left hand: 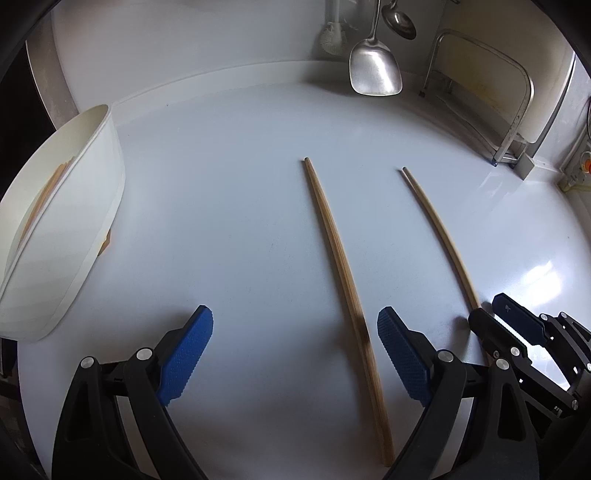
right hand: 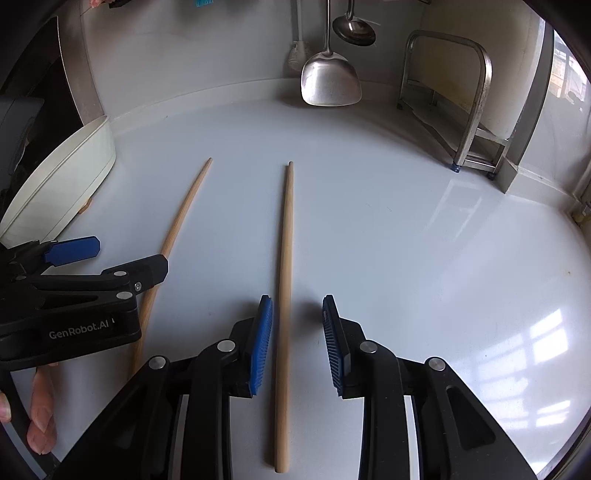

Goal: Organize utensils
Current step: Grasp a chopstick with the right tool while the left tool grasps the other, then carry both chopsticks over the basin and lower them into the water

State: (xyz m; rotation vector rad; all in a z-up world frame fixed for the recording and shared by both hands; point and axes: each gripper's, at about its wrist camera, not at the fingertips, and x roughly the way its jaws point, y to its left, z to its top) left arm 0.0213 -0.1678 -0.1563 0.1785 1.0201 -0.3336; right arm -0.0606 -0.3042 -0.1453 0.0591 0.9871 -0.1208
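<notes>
Two wooden chopsticks lie side by side on the white counter [left hand: 221,184]. The darker chopstick [left hand: 332,236] [right hand: 184,218] lies between the fingers of my left gripper [left hand: 295,317] [right hand: 131,254], close to its right pad. That gripper is wide open and its pads do not touch the stick. The paler chopstick [right hand: 284,258] [left hand: 439,229] lies between the pads of my right gripper [right hand: 296,301] [left hand: 489,306]. Those jaws stand narrowly open, with a gap on both sides of the stick. A white oval container [left hand: 74,221] [right hand: 66,177] at the left holds more chopsticks [left hand: 48,192].
A metal spatula [left hand: 375,70] [right hand: 330,81], a ladle [right hand: 352,27] and a white brush [left hand: 332,37] hang on the back wall. A steel rack [right hand: 469,110] [left hand: 517,110] stands at the back right. A person's fingers [right hand: 40,417] hold the left gripper.
</notes>
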